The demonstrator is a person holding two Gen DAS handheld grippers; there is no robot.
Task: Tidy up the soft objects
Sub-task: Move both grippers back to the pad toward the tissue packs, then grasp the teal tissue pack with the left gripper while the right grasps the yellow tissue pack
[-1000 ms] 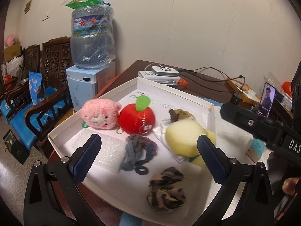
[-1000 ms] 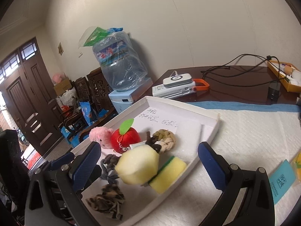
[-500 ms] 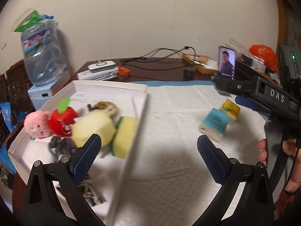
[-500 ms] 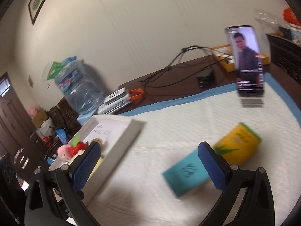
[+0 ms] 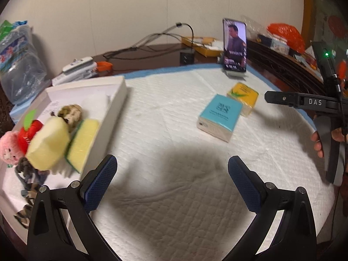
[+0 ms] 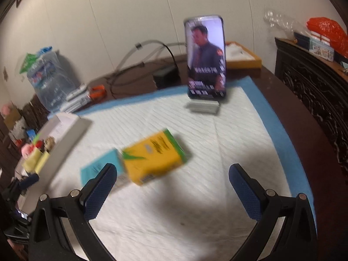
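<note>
White padded mat [image 5: 174, 130] lies under 2 spread, empty tools: left gripper [image 5: 171, 180] and right gripper [image 6: 173, 187], both level.

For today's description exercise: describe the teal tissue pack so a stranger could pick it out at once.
Start at the white padded mat covering the table. Two small packs lie right of the white tray. The teal tissue pack is the nearer one, with a QR code on top; its neighbour, the yellow pack, has green leaves.

Both hand-held grippers [image 5: 171, 175] [image 6: 173, 177] agape, empty.
</note>
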